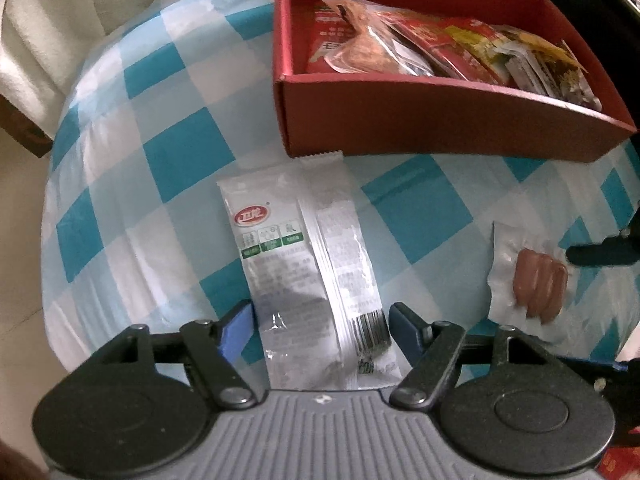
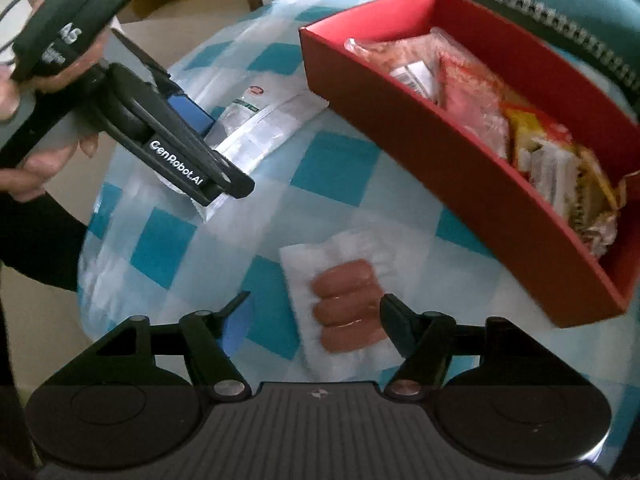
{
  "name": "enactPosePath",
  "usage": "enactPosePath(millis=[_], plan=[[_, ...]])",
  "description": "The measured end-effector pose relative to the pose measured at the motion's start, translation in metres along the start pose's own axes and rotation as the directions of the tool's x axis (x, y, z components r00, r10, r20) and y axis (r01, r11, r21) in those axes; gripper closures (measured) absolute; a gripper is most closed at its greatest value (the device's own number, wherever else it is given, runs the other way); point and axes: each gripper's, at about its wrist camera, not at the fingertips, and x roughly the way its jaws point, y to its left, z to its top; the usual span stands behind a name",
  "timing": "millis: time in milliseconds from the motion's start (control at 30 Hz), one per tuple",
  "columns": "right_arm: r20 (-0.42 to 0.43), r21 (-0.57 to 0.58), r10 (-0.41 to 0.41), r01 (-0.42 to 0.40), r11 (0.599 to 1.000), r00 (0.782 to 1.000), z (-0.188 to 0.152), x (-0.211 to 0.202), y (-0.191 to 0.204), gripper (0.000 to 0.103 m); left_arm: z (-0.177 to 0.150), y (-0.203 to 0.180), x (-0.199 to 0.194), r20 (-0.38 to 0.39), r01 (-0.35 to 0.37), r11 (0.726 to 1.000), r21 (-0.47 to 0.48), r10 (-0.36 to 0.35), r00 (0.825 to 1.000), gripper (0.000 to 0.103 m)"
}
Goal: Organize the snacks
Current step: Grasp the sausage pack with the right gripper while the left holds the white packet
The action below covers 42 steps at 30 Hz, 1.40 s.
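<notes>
**Both tongs spread wide, two packs loose on cloth**

Left wrist view: left gripper (image 1: 320, 320) w/ fingers well apart, blue pads (image 1: 236, 332) either side of the silver pack (image 1: 308, 264), not pressing it. Pack is a flat, glossy foil-type pouch, long rectangle, crimped zigzag top edge touching the red box (image 1: 420, 120) front wall; red oval logo, green label squares, barcode near the near end. Lies flat on the checked cloth (image 1: 168, 160), a smooth blue/white squares print draped over a rounded top. Red box = matte card, open top, straight walls, holding several crinkly snack packets (image 1: 440, 44) in red, yellow, clear film. At right, sausage pack (image 1: 528, 280): clear vacuum film, three stubby brown links side by side, lying well apart from the silver pack. Dark tip of right gripper (image 1: 600, 254) just beside it.

Right wrist view: right gripper (image 2: 316, 320) also spread, fingers flanking the sausage pack (image 2: 348, 304), no squeeze seen. Film looks white and wrinkled round the links. Left gripper (image 2: 208, 156) at upper left, held by a hand (image 2: 48, 80), black w/ white lettering, over the near end of the silver pack (image 2: 264, 120). Red box (image 2: 460, 160) sits beyond, at right, packets (image 2: 540, 148) heaped inside. Cloth (image 2: 328, 168) beneath all.
</notes>
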Motion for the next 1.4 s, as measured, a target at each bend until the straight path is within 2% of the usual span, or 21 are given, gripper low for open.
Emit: enactPosePath(millis=[100, 167, 333, 400, 433, 467, 533, 667, 833, 933, 1000, 1033, 1067, 1133, 1200, 1233, 1333, 1400], plan=[[0.023, 0.035, -0.052, 0.051, 0.998, 0.998, 0.000, -0.001, 0.000, 0.027, -0.004, -0.004, 0.000, 0.010, -0.009, 1.000, 0.026, 0.009, 1.000, 0.037], [0.022, -0.003, -0.084, 0.084, 0.996, 0.996, 0.005, 0.007, 0.002, 0.026, -0.006, -0.006, 0.000, 0.018, -0.017, 0.999, 0.033, 0.016, 1.000, 0.036], [-0.008, -0.039, -0.069, 0.069, 0.997, 0.998, 0.007, 0.024, 0.011, 0.025, -0.011, -0.011, -0.002, 0.037, -0.029, 0.999, 0.031, 0.028, 0.999, 0.035], [-0.018, -0.033, -0.088, 0.087, 0.996, 0.996, 0.006, 0.030, 0.011, 0.023, -0.013, -0.014, -0.002, 0.048, -0.039, 0.999, 0.035, 0.037, 0.998, 0.031], [-0.008, -0.022, -0.087, 0.086, 0.996, 0.996, 0.004, 0.030, 0.010, 0.019, -0.014, -0.015, -0.001, 0.057, -0.051, 0.998, 0.039, 0.049, 0.997, 0.026], [-0.004, 0.009, -0.073, 0.073, 0.997, 0.997, 0.004, 0.030, 0.007, 0.010, -0.014, -0.015, 0.000, 0.064, -0.058, 0.998, 0.031, 0.056, 0.996, 0.021], [-0.016, 0.069, -0.034, 0.035, 0.997, 0.999, 0.005, 0.035, 0.001, 0.000, -0.014, -0.012, 0.001, 0.078, -0.049, 0.999, 0.002, 0.048, 0.996, 0.017], [-0.062, 0.078, -0.096, 0.101, 0.992, 0.993, 0.003, 0.045, 0.001, 0.000, -0.019, -0.013, 0.003, 0.110, -0.075, 0.997, -0.030, 0.078, 0.991, 0.004], [-0.074, 0.114, -0.118, 0.125, 0.986, 0.990, 0.004, 0.048, 0.002, 0.000, -0.022, -0.010, 0.004, 0.131, -0.067, 0.996, -0.065, 0.075, 0.989, 0.004], [-0.068, 0.156, -0.119, 0.129, 0.979, 0.991, 0.003, 0.041, -0.004, 0.007, -0.023, -0.011, 0.004, 0.130, -0.071, 0.995, -0.074, 0.080, 0.988, 0.004], [-0.054, 0.172, -0.154, 0.161, 0.972, 0.987, 0.003, 0.039, -0.007, 0.017, -0.023, -0.011, 0.004, 0.121, -0.075, 0.993, -0.093, 0.087, 0.989, 0.004], [-0.049, 0.180, -0.176, 0.182, 0.967, 0.983, 0.004, 0.038, -0.007, 0.025, -0.022, -0.010, 0.005, 0.114, -0.078, 0.992, -0.103, 0.089, 0.989, 0.004], [-0.041, 0.187, -0.191, 0.195, 0.963, 0.981, 0.004, 0.037, -0.006, 0.028, -0.021, -0.009, 0.005, 0.107, -0.081, 0.991, -0.110, 0.093, 0.990, 0.004], [-0.029, 0.201, -0.196, 0.198, 0.959, 0.980, 0.002, 0.035, -0.005, 0.028, -0.021, -0.010, 0.003, 0.101, -0.083, 0.989, -0.125, 0.096, 0.990, 0.009], [-0.020, 0.190, -0.215, 0.215, 0.958, 0.976, 0.000, 0.035, 0.000, 0.029, -0.023, -0.015, -0.002, 0.110, -0.083, 0.989, -0.126, 0.097, 0.989, 0.025], [-0.016, 0.186, -0.221, 0.220, 0.958, 0.975, 0.000, 0.034, 0.002, 0.029, -0.023, -0.018, -0.006, 0.119, -0.073, 0.990, -0.121, 0.088, 0.989, 0.044], [0.011, 0.202, -0.227, 0.220, 0.954, 0.974, 0.000, 0.026, 0.006, 0.029, -0.027, -0.023, -0.009, 0.110, -0.063, 0.991, -0.122, 0.076, 0.991, 0.047], [0.024, 0.221, -0.233, 0.223, 0.950, 0.972, -0.002, 0.020, 0.003, 0.029, -0.029, -0.026, -0.009, 0.109, -0.085, 0.990, -0.111, 0.097, 0.989, 0.048]])
